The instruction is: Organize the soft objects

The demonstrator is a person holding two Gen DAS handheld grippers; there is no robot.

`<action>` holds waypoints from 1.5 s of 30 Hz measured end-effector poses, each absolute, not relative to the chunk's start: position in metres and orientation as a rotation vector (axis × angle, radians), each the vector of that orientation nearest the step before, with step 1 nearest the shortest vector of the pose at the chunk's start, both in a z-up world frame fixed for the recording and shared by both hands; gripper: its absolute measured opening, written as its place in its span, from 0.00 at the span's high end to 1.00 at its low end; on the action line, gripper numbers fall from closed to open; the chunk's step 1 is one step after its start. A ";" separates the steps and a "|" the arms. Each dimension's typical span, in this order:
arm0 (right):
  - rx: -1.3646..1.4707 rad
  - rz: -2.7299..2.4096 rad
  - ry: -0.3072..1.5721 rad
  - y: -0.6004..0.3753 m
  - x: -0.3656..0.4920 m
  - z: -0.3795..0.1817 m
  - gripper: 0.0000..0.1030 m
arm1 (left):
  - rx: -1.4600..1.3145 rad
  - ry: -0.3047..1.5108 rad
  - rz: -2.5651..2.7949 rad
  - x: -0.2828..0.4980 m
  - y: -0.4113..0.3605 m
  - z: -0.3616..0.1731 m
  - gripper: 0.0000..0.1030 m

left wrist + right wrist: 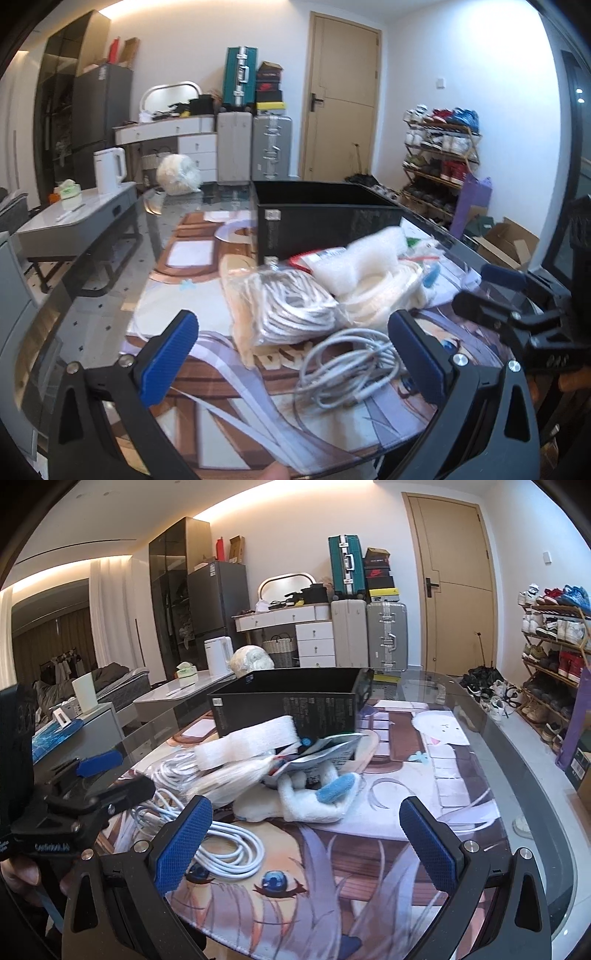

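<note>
Both our claws hang spread and empty above the near edge of the counter. Left claw frames the loose grey cable coil lying on the printed mat, likely the first pick since it sits nearest and apart from the rest. Right claw faces the heap: white plush toy, foam block, bagged white cord, foil packet, piled touching one another mid-counter. Open black box stands just behind the heap toward the far edge, presumably the bin for them. Nothing visible inside it yet.
</note>
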State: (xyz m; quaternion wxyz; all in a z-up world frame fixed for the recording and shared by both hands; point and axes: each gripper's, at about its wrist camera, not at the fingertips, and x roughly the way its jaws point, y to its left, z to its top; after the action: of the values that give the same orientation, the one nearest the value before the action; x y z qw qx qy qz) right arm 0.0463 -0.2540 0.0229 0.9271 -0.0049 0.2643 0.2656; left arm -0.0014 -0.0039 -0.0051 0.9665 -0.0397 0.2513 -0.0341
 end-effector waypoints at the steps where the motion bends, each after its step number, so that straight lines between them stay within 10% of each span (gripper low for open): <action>1: -0.007 0.538 0.547 -0.256 0.047 0.022 0.00 | -0.080 0.517 -0.084 -0.001 -0.005 -0.006 0.00; 27: -0.003 0.542 0.579 -0.257 0.056 0.008 0.00 | -0.066 0.621 -0.242 0.006 -0.023 -0.025 0.07; 45: -0.003 0.540 0.571 -0.256 0.056 0.008 0.00 | -0.066 0.616 -0.427 -0.009 -0.032 -0.021 0.82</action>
State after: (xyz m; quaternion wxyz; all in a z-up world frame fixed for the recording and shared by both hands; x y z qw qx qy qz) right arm 0.0565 -0.2561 0.0078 0.9238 -0.0014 0.2782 0.2630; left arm -0.0090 -0.0319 -0.0205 0.9301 -0.0320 0.3009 -0.2084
